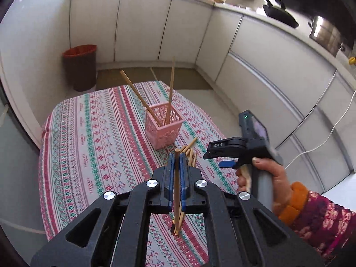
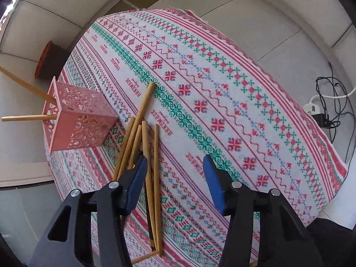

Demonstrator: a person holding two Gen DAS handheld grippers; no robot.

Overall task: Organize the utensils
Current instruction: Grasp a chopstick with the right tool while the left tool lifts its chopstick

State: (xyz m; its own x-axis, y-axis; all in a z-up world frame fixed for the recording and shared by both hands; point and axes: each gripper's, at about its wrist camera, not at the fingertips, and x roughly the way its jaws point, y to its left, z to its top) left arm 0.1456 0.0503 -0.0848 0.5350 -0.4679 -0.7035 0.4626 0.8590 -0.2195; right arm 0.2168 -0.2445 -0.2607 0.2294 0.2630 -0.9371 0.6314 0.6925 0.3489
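My left gripper is shut on one wooden chopstick, held up over the patterned tablecloth. Beyond it stands a pink perforated basket with two chopsticks leaning in it. Several loose chopsticks lie between the basket and my grippers. A person's hand holds my right gripper to the right. In the right wrist view the right gripper is open, pointing down over the pile of chopsticks. Two sticks lie between its jaws beside the left blue pad. The basket sits at the left.
A dark bin with a red liner stands on the floor past the table. White cabinets line the walls, with a wok and a steel pot on the counter. A power strip with cables lies on the floor right of the table.
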